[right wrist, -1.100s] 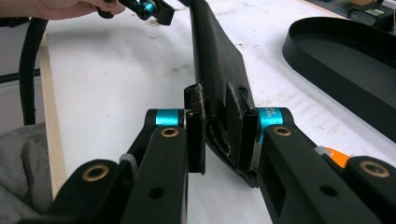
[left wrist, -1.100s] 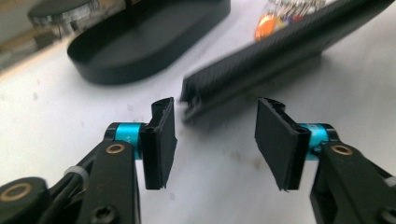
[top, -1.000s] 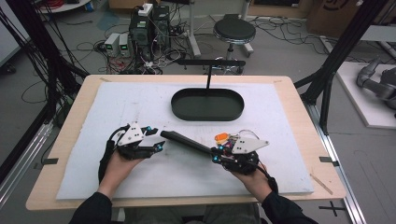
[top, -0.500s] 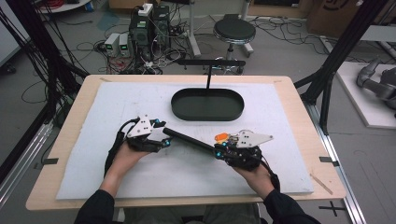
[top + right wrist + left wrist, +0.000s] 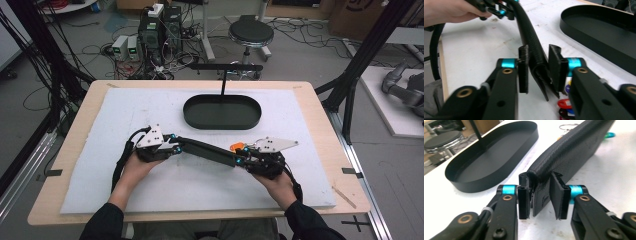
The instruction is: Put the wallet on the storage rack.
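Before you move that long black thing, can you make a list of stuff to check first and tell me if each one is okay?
1. Left gripper has one end of the long black pouch between its jaws: ok, though a small gap shows beside each pad.
2. Right gripper has the other end between its jaws: ok, pouch leans toward one pad, so firmness cannot tell.
3. Pouch is lifted level between both hands: cannot tell; it slopes in the high view.
4. Black oval tray is empty and ready: ok.
5. Thin post standing in the tray could get in the way: not ok, watch it.
6. Coloured key tags lie under the right gripper: not ok, might snag.
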Available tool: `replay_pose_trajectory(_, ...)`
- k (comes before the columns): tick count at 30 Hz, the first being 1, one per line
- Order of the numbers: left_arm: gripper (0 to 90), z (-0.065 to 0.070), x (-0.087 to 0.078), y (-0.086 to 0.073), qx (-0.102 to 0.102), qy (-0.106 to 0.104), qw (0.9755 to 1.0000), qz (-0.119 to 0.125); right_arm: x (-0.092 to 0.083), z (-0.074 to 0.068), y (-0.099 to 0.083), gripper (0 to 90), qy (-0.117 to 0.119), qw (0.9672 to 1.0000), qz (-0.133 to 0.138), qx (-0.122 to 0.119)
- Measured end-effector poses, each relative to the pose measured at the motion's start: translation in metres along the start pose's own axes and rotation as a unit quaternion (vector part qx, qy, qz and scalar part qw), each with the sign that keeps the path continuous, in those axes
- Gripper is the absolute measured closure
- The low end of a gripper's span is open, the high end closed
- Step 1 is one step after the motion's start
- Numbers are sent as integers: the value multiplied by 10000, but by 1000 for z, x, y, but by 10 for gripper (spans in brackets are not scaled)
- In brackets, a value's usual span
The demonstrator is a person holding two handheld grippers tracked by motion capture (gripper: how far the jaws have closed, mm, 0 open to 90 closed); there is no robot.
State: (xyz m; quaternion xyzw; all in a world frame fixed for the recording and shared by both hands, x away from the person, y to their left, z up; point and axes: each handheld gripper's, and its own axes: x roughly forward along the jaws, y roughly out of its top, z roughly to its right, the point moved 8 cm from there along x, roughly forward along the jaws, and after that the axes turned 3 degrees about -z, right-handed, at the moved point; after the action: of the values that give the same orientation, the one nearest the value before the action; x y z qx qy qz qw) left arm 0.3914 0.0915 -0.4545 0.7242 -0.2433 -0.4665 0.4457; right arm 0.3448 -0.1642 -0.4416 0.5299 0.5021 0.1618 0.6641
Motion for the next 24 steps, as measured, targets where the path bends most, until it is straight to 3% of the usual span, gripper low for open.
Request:
replay_pose_trajectory(3,758,7,-4,2,-105,-154,9998,2,4,6,-1,478,34,9999,-53,86)
replay_pose_trajectory(6,763,11,-7,3,-117,-255,9996,-20,10,9,-4,461,24,9998,-169,51)
replay_pose_trajectory(9,764,16,-11,2,-230,-340,9992,-17,16,10,-6,620,3,9995,-314,-82)
replay_pose_trajectory(10,764,16,-11,2,-230,-340,9992,-17,16,10,-6,620,3,9995,-314,-82)
replay_pose_trajectory(11,764,19,-17,4,-299,-374,9988,63,13,8,-4,684,146,9995,-262,-97)
replay_pose_trajectory(14,765,22,-23,8,-305,-429,9985,160,9,4,1,708,332,9992,-169,-128)
replay_pose_trajectory(16,766,25,-29,8,-359,-624,9971,242,9,3,2,708,372,9991,-174,-138)
replay_pose_trajectory(18,766,28,-29,2,-446,-751,9960,168,12,3,-1,709,542,9981,-295,-73)
replay_pose_trajectory(21,759,29,-26,-6,-541,-827,9950,124,16,4,-6,702,632,9968,-496,-30)
replay_pose_trajectory(24,690,28,-25,-7,-546,-817,9950,170,16,5,-5,696,699,9964,-475,-60)
